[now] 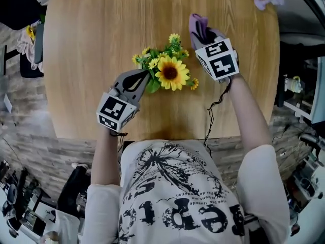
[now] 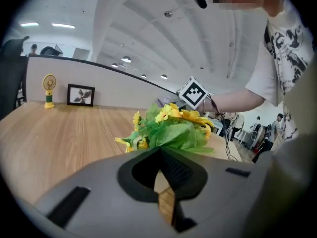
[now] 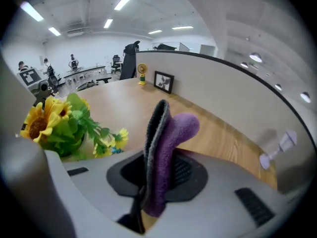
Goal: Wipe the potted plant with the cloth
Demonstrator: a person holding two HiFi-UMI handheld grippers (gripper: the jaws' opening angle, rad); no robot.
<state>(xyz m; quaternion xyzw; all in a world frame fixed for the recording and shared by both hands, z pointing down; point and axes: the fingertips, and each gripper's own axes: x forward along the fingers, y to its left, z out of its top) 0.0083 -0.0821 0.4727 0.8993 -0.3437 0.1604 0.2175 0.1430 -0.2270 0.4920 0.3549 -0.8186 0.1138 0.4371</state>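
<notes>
A: So, how were the two grippers set?

B: The left gripper (image 1: 144, 76) was closed tight, and I could see nothing between its jaws. Its tips sat right at the green leaves. That forearm reached in from the near edge of the table (image 1: 91, 29), angled toward the other gripper. The right gripper (image 1: 203, 35) was clamped on the purple cloth (image 1: 197, 23), which stood folded out of its jaws. That arm was stretched out straight.

A: And the potted plant (image 1: 170, 71)?

B: It stood between the two grippers. It had one large sunflower, smaller yellow blooms and green leaves, and its pot was hidden. One plant, one cloth, two grippers.
</notes>
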